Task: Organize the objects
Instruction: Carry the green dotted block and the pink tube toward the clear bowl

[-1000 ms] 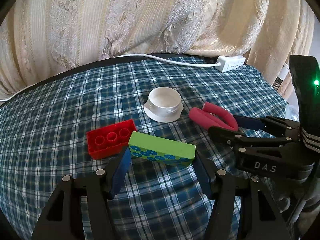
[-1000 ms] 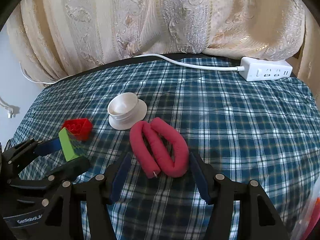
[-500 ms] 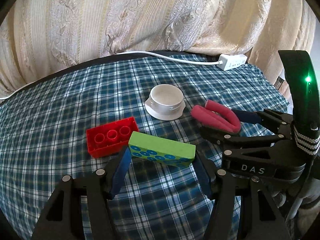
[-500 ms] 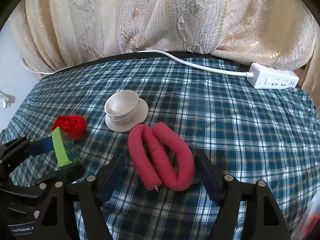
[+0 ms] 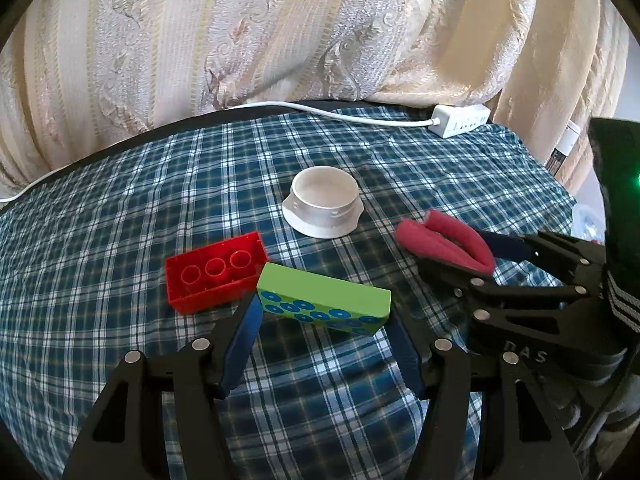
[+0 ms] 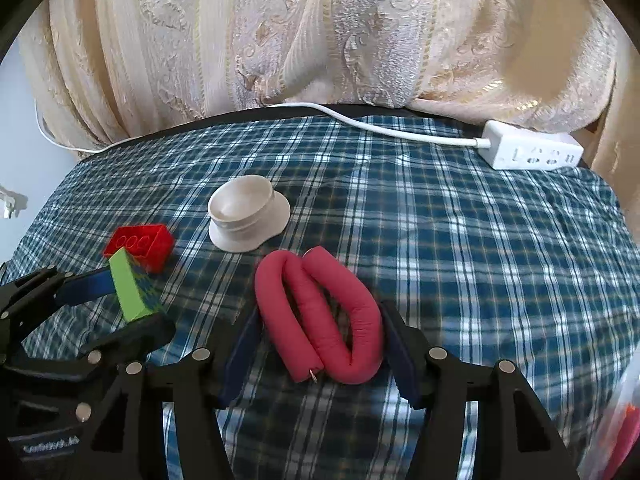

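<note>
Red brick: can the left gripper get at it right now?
Probably not directly: the left gripper has its fingers around the green block, which lies in front of the red brick and touches it.

Counted on the plaid cloth (image 5: 120, 216): one red brick (image 5: 216, 270), one green block (image 5: 324, 298), one white cup-shaped piece (image 5: 324, 210), one folded pink foam roller (image 6: 318, 312), one white power strip (image 6: 532, 151), two grippers.

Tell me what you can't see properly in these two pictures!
- Bottom of the white plastic cup: hidden against the checked cloth, both views.
- Far side of the green block with blue dots: faces away, left wrist view.
- Red-and-clear thing: cut off by the right wrist view's edge.
- Markings on the white power strip: too small.
</note>
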